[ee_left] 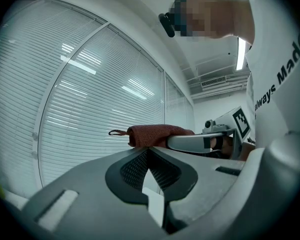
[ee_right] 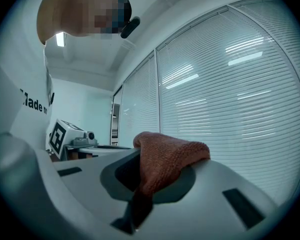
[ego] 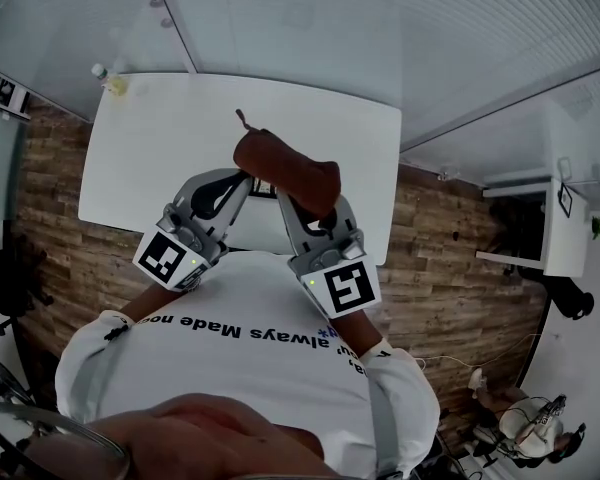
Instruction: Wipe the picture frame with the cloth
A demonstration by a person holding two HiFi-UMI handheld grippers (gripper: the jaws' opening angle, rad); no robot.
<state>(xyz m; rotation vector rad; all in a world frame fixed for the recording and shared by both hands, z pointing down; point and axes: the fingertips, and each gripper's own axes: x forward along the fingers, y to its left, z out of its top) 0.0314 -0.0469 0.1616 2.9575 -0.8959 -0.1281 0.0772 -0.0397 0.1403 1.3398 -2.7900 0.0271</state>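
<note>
A: Where's the picture frame (ee_left: 152,204)?
B: Seemingly pinched edge-on in the left gripper (ee_left: 148,154), over the table's (ego: 160,138) near side. The right gripper (ee_right: 142,160) clamps the cloth (ee_right: 169,156).
A: Risk?
B: Hard wiping could twist the frame out of that thin grip.

Cool, even light came from a ceiling tube (ee_left: 241,54), bright streaks glared on the far blinds (ee_left: 90,114), the white counter (ego: 180,138) showed bright, both gripper views bowed and darkened toward their rims, and the cloth (ee_right: 165,159) was sharp, the nearest foreground soft.
</note>
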